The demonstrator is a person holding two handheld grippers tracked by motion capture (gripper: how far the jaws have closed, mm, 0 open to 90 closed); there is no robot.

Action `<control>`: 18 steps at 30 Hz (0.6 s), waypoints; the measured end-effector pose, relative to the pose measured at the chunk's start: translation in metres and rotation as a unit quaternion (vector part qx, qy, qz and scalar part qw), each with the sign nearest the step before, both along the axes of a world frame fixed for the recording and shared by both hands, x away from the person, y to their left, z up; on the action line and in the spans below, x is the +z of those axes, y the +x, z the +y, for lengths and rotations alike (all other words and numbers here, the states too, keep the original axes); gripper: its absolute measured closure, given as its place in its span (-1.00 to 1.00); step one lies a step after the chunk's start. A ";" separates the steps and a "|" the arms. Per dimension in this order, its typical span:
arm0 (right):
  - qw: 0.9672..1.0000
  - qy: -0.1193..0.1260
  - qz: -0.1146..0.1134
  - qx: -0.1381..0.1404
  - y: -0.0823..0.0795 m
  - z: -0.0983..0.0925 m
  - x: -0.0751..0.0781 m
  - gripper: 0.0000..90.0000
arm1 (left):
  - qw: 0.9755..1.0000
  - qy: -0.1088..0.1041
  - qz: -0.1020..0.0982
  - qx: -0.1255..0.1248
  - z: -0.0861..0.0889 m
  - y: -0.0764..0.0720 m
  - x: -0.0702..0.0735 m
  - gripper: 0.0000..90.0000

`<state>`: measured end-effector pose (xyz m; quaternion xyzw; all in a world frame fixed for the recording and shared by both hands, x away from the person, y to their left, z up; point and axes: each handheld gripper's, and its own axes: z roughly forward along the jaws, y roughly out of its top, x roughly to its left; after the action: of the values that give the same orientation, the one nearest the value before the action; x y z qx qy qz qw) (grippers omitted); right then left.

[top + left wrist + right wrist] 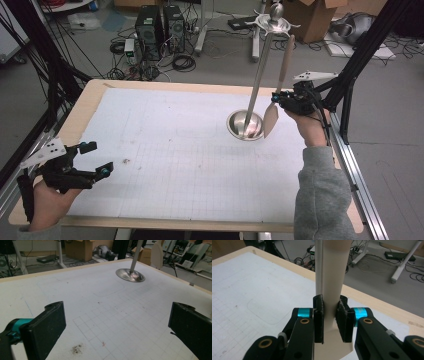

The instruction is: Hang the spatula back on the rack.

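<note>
We find the stand (245, 125) on the table (90, 100) right of frame centre; the spatula (272, 117) hangs just right of its pole, in the right gripper (278, 98); the left gripper (95, 160) sits lower left, well apart; computer towers (160, 27) stand on the floor at the top.

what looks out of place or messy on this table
Only a small dark smudge of crumbs soils the white grid mat near the open left gripper. The wooden spatula, clamped in the right gripper, hangs tilted beside the metal stand.
</note>
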<state>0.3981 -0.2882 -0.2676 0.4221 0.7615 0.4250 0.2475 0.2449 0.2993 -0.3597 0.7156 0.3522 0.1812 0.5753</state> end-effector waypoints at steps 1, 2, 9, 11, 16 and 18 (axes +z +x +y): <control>1.000 0.001 0.001 0.000 0.000 0.001 0.000 0.72 | 1.000 0.001 0.000 0.000 0.000 0.000 0.000 -0.96; 1.000 -0.001 -0.001 0.002 0.000 0.001 0.000 0.72 | 1.000 0.001 0.001 0.000 0.000 0.000 0.000 -0.96; 1.000 0.013 -0.022 -0.003 -0.002 0.001 0.003 0.52 | 1.000 0.003 -0.001 -0.001 -0.001 -0.001 0.000 -0.96; 1.000 0.012 -0.022 -0.005 -0.003 0.001 0.003 0.47 | 1.000 0.003 -0.001 -0.002 -0.001 -0.001 0.000 -0.96; 0.999 0.017 -0.025 -0.014 -0.009 -0.001 0.003 0.05 | 1.000 0.004 -0.003 -0.002 -0.002 -0.001 0.001 -0.96; 0.999 0.032 -0.040 -0.013 -0.015 -0.002 0.004 -0.08 | 1.000 0.001 -0.004 -0.002 -0.001 -0.001 0.002 -0.96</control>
<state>0.3836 -0.2898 -0.2636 0.4220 0.7313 0.4630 0.2697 0.2443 0.2981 -0.3581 0.7163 0.3487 0.1832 0.5759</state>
